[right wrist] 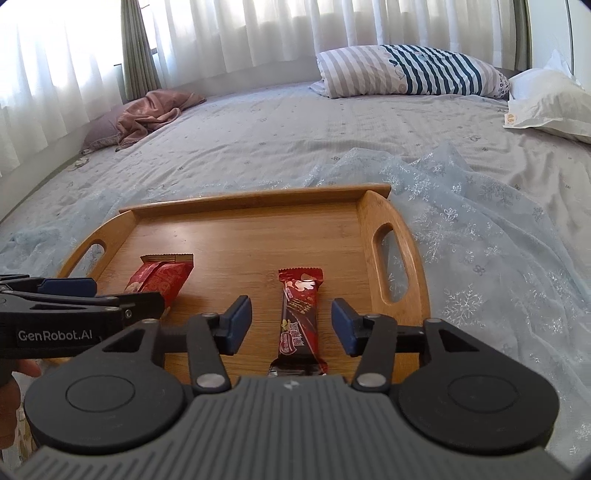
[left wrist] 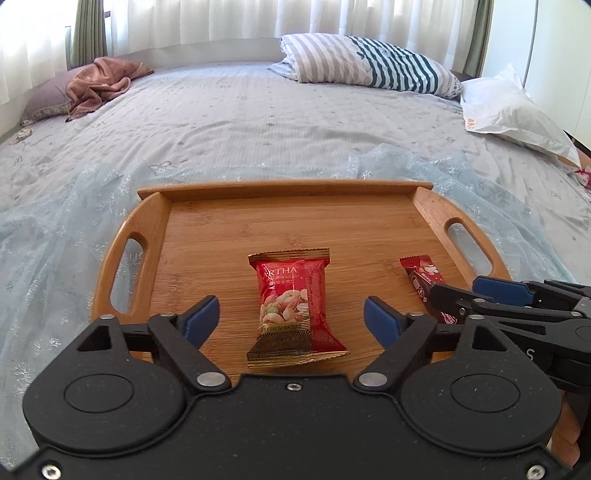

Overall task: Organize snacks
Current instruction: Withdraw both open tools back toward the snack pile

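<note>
We find the left gripper [left wrist: 291,319] spread wide, its blue pads [left wrist: 201,317] standing clear on either side of the red nut packet [left wrist: 295,314], which lies flat on the floor of the wooden tray [left wrist: 221,236] with neither pad touching it. The right gripper [right wrist: 291,325] is likewise released, its blue pads [right wrist: 236,325] parted around the dark chocolate bar [right wrist: 299,321] and apart from its wrapper; the bar lies lengthwise on the tray floor, toward the right handle slot. From the left wrist view we see the right gripper come in at the right edge, over the near end of the chocolate bar — from the right wrist view the left gripper shows at the left edge, marked with white lettering, just in front of the nut packet. The two snacks lie side by side and apart, both in the near half of the tray, the far half bare wood. The tray rests on a sheer pale blue cloth [left wrist: 55,229] with snowflake patterns, spread over a bed sheet [left wrist: 258,110] with small prints. Farther off lie a striped pillow [left wrist: 369,66], a white pillow [left wrist: 509,107] at the right, and a crumpled brown cloth [left wrist: 103,81] on a mauve pillow at the left, with white curtains [left wrist: 221,18] behind.
</note>
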{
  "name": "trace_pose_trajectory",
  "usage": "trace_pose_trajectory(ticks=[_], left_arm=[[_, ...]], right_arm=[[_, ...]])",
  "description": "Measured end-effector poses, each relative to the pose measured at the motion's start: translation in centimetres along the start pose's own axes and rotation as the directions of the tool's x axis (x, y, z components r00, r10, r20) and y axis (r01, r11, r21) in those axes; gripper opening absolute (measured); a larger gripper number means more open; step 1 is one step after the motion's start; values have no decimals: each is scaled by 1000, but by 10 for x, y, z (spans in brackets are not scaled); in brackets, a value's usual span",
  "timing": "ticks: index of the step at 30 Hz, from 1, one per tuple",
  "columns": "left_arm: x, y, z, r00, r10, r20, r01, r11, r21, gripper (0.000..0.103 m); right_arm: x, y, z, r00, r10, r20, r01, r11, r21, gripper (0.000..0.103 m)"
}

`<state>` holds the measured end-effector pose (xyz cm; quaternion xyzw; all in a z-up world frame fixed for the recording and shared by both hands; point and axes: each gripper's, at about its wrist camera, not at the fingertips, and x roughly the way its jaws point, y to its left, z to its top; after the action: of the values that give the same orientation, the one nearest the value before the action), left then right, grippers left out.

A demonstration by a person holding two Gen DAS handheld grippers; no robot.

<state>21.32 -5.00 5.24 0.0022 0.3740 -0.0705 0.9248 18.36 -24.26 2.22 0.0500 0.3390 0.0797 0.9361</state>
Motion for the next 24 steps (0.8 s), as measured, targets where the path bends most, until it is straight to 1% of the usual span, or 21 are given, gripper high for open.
trace_pose_trajectory(ticks=[5,11,17,24], left_arm=[[-18,0,-5,1000,-6,19,5,1000,10,89],[-43,2,-17,999,-8,43,7,1000,12,93],[-65,4,-34,998,-25,63,25,1000,9,96],[-88,4,-57,996,-37,81,37,999,8,98]], right_arm=[[-16,4,-5,1000,5,29,-4,999,-36,77],[-35,8,-13,998,15,62,-11,998,-65,84],[-54,9,-25,995,37,87,-30,997,-77,89],[-73,10,-41,992,61,107,-52,995,-85,91]])
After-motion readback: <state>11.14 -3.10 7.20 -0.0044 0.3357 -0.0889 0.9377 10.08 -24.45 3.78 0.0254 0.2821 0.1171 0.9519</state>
